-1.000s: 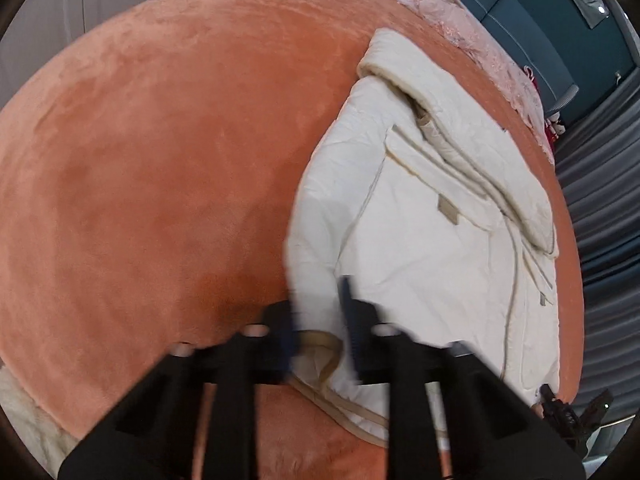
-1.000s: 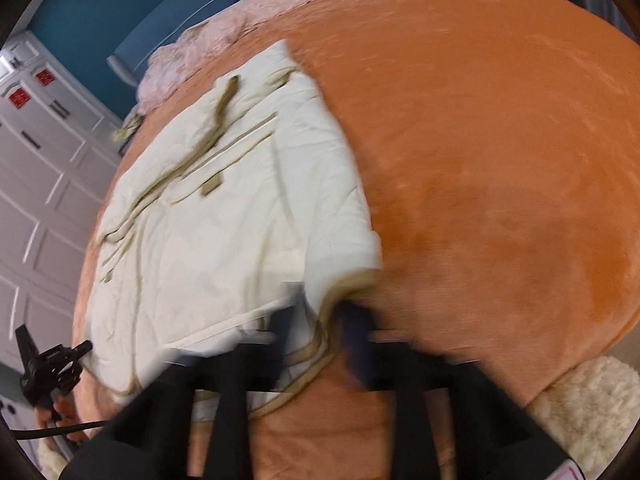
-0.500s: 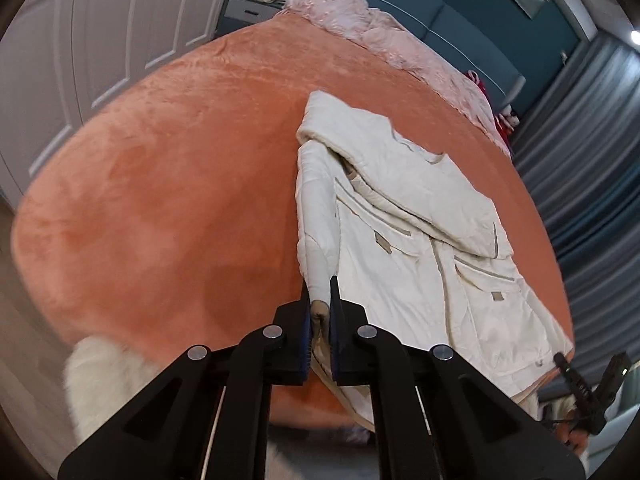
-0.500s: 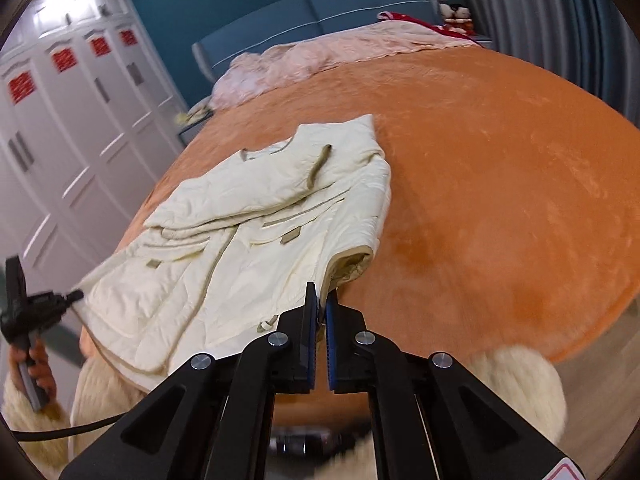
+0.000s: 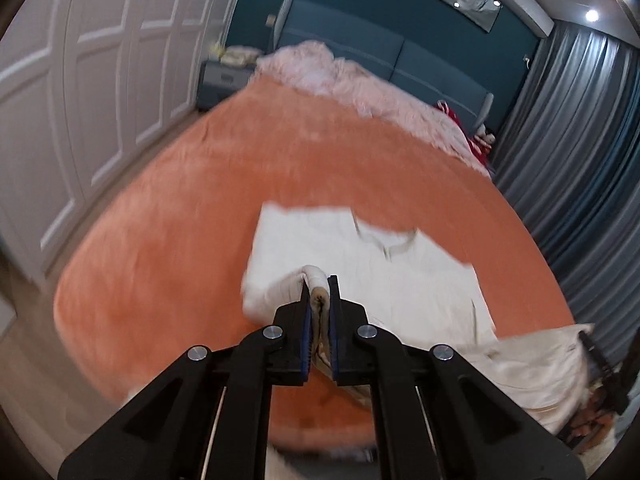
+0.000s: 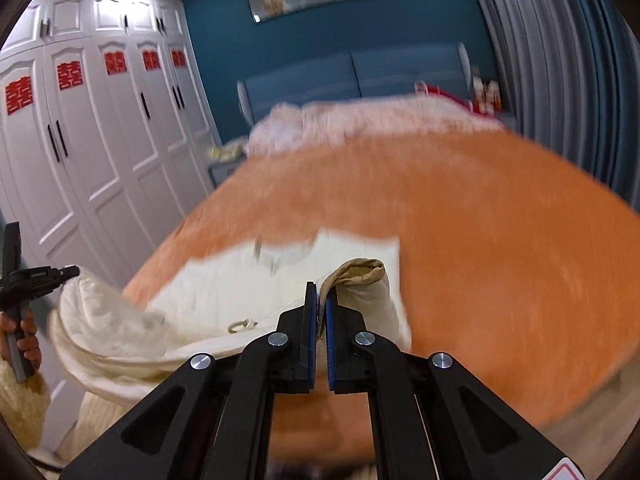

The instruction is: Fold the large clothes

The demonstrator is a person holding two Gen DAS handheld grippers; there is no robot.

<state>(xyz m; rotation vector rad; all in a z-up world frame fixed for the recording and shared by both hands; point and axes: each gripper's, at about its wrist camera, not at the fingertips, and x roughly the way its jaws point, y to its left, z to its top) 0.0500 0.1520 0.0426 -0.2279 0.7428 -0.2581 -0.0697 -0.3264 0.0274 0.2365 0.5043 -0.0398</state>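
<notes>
A cream padded jacket [image 5: 384, 276] lies on the orange bed cover [image 5: 192, 216], its far part flat and its near edge lifted. My left gripper [image 5: 319, 280] is shut on a bunched corner of the jacket's near hem. My right gripper [image 6: 320, 288] is shut on the other hem corner [image 6: 360, 276], whose tan lining shows. The jacket [image 6: 224, 296] sags between both grippers and hangs off the bed's near edge. The other gripper shows at the left edge of the right wrist view [image 6: 24, 280]. Both views are blurred by motion.
A pink quilt [image 5: 360, 92] lies bunched at the head of the bed against a blue headboard [image 5: 384, 56]. White wardrobes [image 6: 80, 152] stand on the left, grey curtains [image 5: 580, 168] on the right. A nightstand [image 5: 224, 80] is by the headboard.
Both grippers closed on the hem corners, then rose and pulled back from the bed. The jacket's near edge lifted with them and the views tilted up to show the room.
</notes>
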